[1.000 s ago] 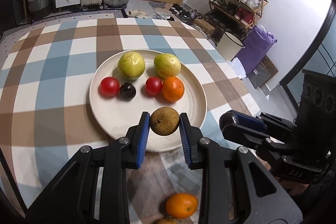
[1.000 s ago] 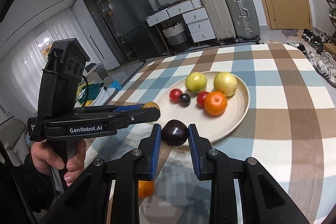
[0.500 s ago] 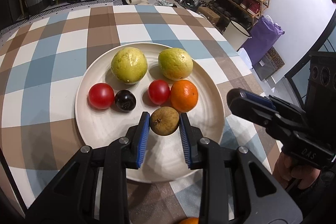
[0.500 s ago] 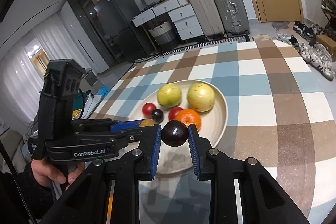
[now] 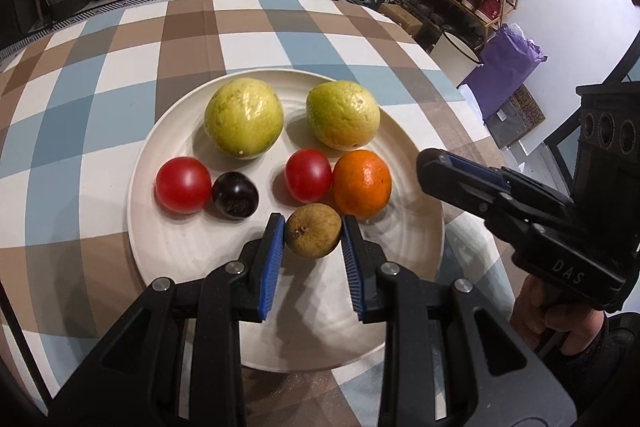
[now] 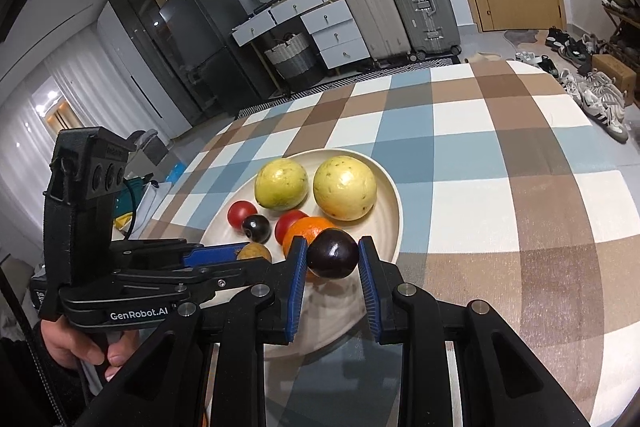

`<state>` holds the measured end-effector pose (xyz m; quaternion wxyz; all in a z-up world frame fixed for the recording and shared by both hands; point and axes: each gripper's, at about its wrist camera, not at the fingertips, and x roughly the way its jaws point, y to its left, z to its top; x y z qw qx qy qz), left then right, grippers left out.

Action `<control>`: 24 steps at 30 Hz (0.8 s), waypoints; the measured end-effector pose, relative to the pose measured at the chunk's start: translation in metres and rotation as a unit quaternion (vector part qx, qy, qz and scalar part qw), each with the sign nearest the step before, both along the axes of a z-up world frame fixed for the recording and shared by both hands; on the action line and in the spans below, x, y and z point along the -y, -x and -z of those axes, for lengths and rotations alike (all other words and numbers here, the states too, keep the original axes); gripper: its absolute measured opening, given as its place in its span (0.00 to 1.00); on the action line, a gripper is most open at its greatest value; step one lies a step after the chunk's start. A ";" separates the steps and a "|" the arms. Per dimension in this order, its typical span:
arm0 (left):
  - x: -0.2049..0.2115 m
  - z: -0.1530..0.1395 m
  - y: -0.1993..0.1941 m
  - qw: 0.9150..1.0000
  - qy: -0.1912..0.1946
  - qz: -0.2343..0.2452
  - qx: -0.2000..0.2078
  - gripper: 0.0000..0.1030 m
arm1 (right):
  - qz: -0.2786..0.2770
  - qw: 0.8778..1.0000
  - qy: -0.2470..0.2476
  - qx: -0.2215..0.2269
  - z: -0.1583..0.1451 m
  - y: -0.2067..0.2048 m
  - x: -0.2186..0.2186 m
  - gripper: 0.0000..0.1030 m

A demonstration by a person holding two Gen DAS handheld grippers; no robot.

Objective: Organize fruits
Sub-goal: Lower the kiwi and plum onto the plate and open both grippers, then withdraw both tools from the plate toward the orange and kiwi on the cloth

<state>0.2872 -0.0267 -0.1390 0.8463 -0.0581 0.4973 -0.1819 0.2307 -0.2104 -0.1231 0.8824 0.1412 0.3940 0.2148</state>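
On my left wrist view the left gripper (image 5: 313,241) has its jaws pinching a small brown fruit (image 5: 314,236), held low over the near part of the cream plate (image 5: 420,251); whether the fruit touches the plate I cannot tell. The plate sits on the checked table (image 5: 80,107) and carries two large yellow-green fruits (image 5: 243,117) side by side at its far side. Nearer to me runs a row: a red tomato (image 5: 183,184) touching a dark plum (image 5: 235,195), then a gap, then a second tomato (image 5: 308,175) touching an orange (image 5: 362,183). The brown fruit sits just in front of that orange and second tomato. My right gripper (image 6: 333,261) has its jaws pinching a second dark plum (image 6: 333,254), which hangs above the plate's near right rim, just in front of the orange from that view. In the left view I see the right gripper's body coming in from the right edge, with my hand (image 5: 548,319) wrapped on its handle. In the right view the left gripper reaches in from the left, held by my other hand (image 6: 80,351), with the brown fruit at its tip.
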 end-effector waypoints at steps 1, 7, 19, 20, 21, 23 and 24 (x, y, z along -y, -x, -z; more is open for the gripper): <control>0.001 -0.001 0.000 1.000 -0.002 -0.001 0.001 0.25 | 0.002 1.000 0.001 -0.001 0.000 -0.001 0.000 0.26; 0.004 -0.009 0.002 1.000 -0.010 -0.002 0.002 0.30 | 0.012 1.000 0.000 -0.003 0.000 -0.002 0.003 0.44; -0.003 -0.036 0.029 0.999 -0.020 -0.010 0.032 0.34 | 0.021 0.999 -0.014 0.031 -0.025 0.019 0.010 0.44; -0.003 -0.039 0.033 0.999 -0.024 -0.012 0.037 0.34 | 0.021 0.999 -0.014 0.034 -0.027 0.022 0.010 0.44; -0.004 -0.041 0.036 0.999 -0.025 -0.013 0.040 0.34 | 0.021 0.999 -0.014 0.037 -0.030 0.024 0.009 0.44; -0.006 -0.046 0.043 0.999 -0.025 -0.015 0.045 0.34 | 0.024 0.999 -0.010 0.043 -0.035 0.029 0.008 0.44; -0.007 -0.048 0.046 0.998 -0.026 -0.017 0.048 0.34 | 0.025 0.999 -0.010 0.046 -0.037 0.031 0.007 0.44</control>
